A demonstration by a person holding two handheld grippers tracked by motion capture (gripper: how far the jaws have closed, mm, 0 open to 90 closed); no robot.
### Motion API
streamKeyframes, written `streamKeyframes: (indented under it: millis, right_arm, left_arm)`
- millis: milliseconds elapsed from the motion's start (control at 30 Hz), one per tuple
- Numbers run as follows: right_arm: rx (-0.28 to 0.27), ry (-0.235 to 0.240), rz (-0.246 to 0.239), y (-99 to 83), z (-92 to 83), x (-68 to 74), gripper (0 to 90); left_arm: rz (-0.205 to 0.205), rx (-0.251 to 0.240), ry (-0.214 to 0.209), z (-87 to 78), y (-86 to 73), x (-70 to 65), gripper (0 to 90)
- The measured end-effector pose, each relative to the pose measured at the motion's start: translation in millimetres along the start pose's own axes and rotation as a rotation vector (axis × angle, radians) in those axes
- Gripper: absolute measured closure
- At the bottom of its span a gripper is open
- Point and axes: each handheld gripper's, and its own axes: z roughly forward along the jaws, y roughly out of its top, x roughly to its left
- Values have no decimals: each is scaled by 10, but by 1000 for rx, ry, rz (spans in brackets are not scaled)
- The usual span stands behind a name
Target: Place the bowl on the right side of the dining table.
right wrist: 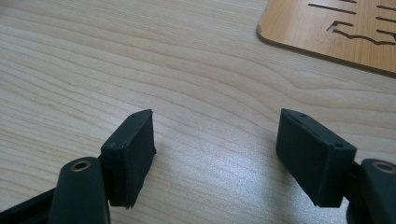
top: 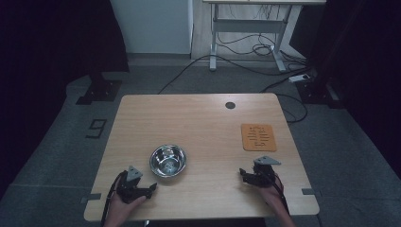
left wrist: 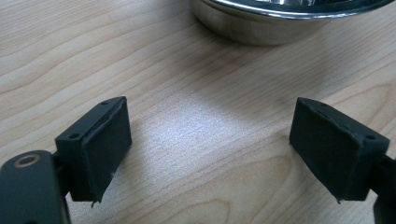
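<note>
A shiny steel bowl [top: 168,160] stands on the wooden table [top: 198,127], left of centre near the front; its lower wall [left wrist: 261,28] fills the top of the left gripper view. An orange cut-out mat [top: 258,137] lies flat at the right, and its corner [right wrist: 336,37] reaches into the right gripper view. My left gripper [top: 152,187] rests near the front edge, just left of and below the bowl, open with bare wood between its pads [left wrist: 105,149]. My right gripper [top: 242,173] rests below the mat, open and holding nothing, pads [right wrist: 133,154] wide apart.
A small dark round grommet [top: 230,105] sits in the tabletop at the back. Beyond the table are a grey floor, loose cables [top: 265,71] and the white legs of another desk [top: 213,47].
</note>
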Motion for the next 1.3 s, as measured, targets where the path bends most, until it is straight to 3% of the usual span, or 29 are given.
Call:
streamKeyframes:
  millis: [867,1133,1300]
  right_arm:
    - [2,-12,-3,4,8,11,275]
    - [2,11,21,28,12,14,262]
    - [-34,27,45,91,-47,41,265]
  left_arm:
    - [0,0,0,0,0,0,125]
    - [0,0,0,0,1,1,124]
    - [1,1,0,1,2,1,124]
